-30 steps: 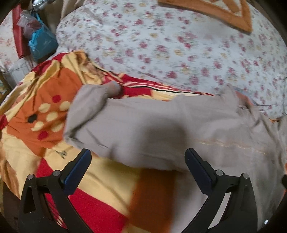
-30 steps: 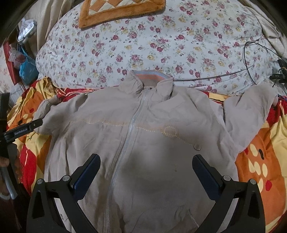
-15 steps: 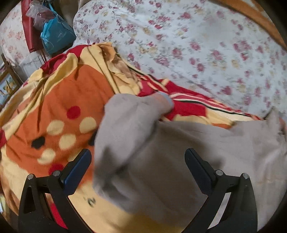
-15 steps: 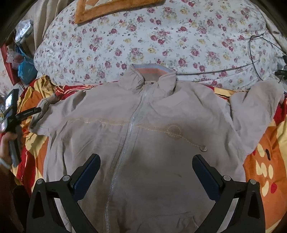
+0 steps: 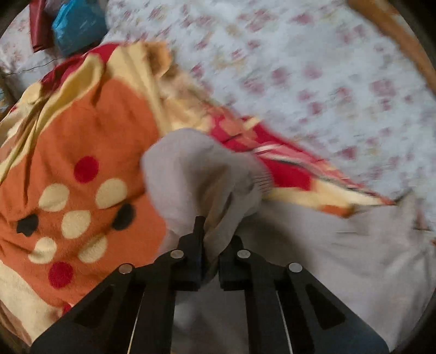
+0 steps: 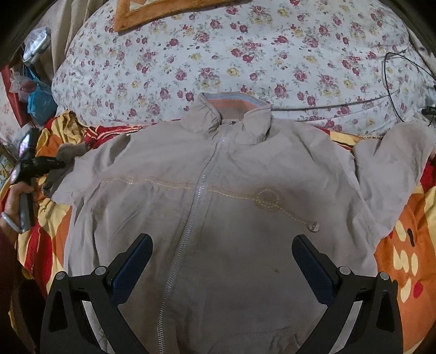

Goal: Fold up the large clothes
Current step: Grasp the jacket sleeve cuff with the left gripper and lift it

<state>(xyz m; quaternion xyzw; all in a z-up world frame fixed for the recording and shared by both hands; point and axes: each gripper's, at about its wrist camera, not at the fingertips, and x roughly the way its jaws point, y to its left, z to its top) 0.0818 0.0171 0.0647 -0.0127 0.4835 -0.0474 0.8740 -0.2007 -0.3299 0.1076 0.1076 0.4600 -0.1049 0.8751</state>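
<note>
A beige zip-up jacket (image 6: 218,204) lies front up on an orange, red and yellow blanket (image 6: 403,258), collar toward the floral bedding. Its left sleeve (image 5: 196,174) is bunched at the jacket's left side. My left gripper (image 5: 211,245) is shut on that sleeve's fabric; it also shows at the far left of the right wrist view (image 6: 46,163), held by a hand. My right gripper (image 6: 222,261) is open and empty, hovering above the jacket's lower front. The right sleeve (image 6: 392,174) lies spread out to the right.
A floral duvet (image 6: 245,54) rises behind the collar, with an orange-edged mat (image 6: 152,13) on it. A black cable (image 6: 392,81) runs across the bedding at right. A blue bag (image 5: 79,24) and red items sit at the bed's far left.
My left gripper moved in onto the left sleeve and closed on its fabric. My right gripper stayed open above the jacket, shifting only slightly.
</note>
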